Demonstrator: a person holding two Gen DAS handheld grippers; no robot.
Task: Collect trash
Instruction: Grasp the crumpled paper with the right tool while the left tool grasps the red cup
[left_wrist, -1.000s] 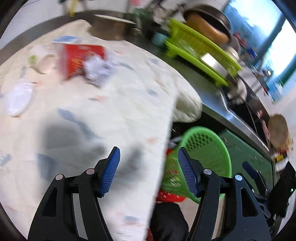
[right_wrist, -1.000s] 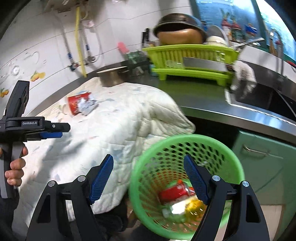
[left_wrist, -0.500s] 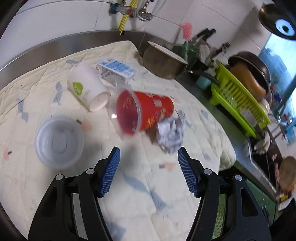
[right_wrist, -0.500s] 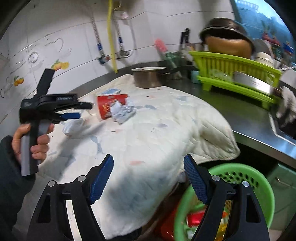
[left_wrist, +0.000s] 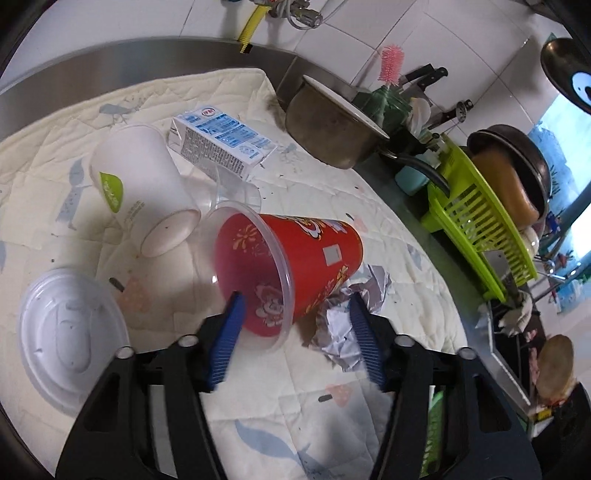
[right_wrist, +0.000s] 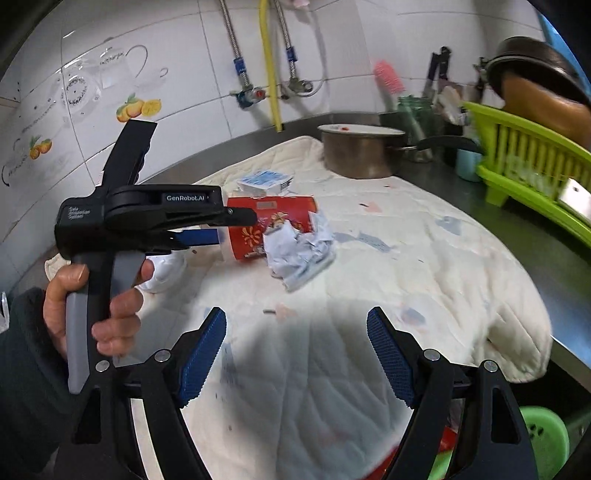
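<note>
On the desk: your trash lies in one cluster on the quilt (left_wrist: 369, 206), within one reach.
Left tongs (left_wrist: 295, 332): apart, straddling the red cup's (left_wrist: 295, 258) rim; one pad looks inside its mouth.
Paper wad (left_wrist: 343, 332): at 4 o'clock of the cup, touching it.
Other trash: white cup (left_wrist: 140, 192) at 10 o'clock, carton (left_wrist: 221, 142) at 11, lid (left_wrist: 70, 339) at 8.
Right tongs (right_wrist: 295, 354): apart, empty, held back over bare quilt.
Bin (right_wrist: 543, 439): green, below the desk edge.
Next, likely: you clamp the cup's wall.

Left hand-held gripper (left_wrist: 295, 317), jaws apart, astride tipped red cup's (left_wrist: 295, 258) rim, crumpled paper (left_wrist: 343, 332) beside.
</note>
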